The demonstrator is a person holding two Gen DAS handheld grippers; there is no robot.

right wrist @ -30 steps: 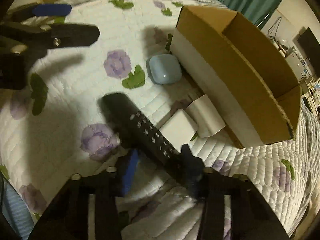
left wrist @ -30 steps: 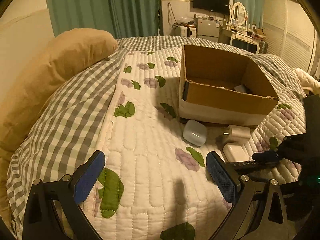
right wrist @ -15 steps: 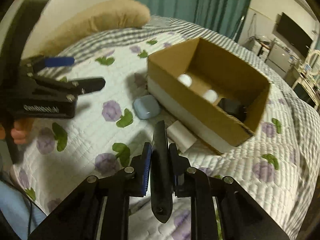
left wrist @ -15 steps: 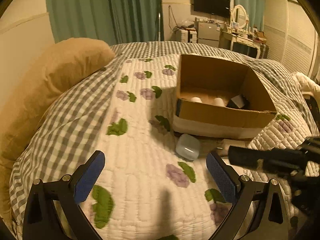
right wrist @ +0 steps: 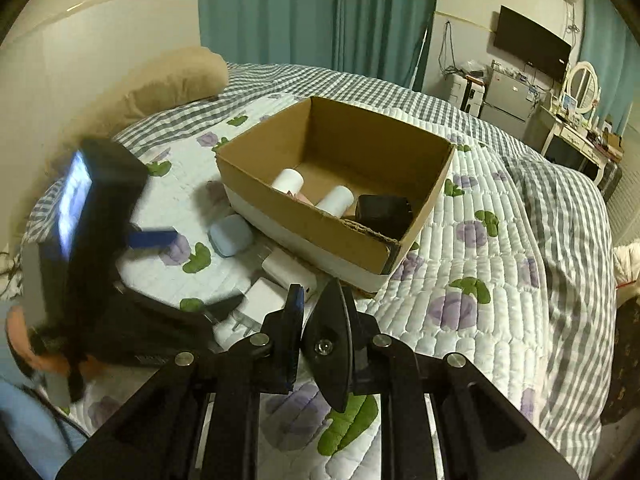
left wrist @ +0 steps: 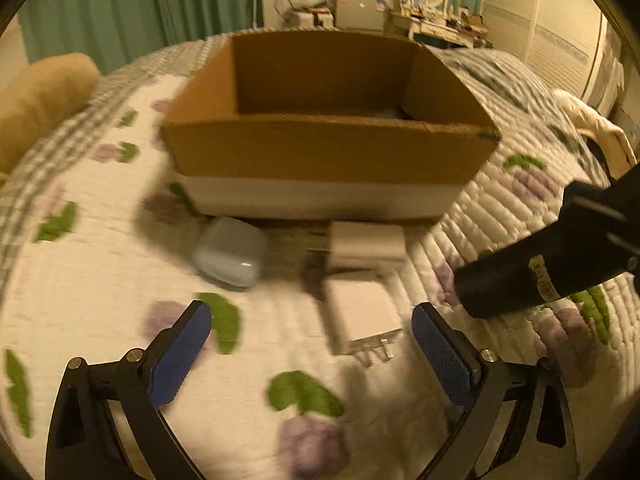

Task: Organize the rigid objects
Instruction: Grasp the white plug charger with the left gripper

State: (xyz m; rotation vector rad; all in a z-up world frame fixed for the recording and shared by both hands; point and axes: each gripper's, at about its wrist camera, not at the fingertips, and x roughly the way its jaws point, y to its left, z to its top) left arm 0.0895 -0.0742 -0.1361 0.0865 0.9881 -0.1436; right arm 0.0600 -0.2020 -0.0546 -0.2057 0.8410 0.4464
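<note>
My right gripper [right wrist: 320, 320] is shut on a black remote control [right wrist: 332, 344], held end-on above the quilt; its tip shows at the right in the left wrist view [left wrist: 520, 284]. An open cardboard box [left wrist: 328, 152] stands on the bed, with two white cylinders [right wrist: 288, 180] and a black item [right wrist: 382, 210] inside. My left gripper [left wrist: 308, 352] is open and empty, low over the quilt. Just ahead of it lie a white charger with prongs [left wrist: 360, 316], a second white block [left wrist: 366, 242] and a pale blue earbud case [left wrist: 230, 254], all in front of the box.
A tan pillow [right wrist: 172, 80] lies at the bed's left. The floral quilt [right wrist: 500, 280] spreads right of the box over a checked cover. Green curtains, a wall TV and a dresser stand beyond the bed.
My right gripper has lifted the remote off the quilt and raised it, pointing toward the box. My left gripper has moved forward and down toward the charger and earbud case.
</note>
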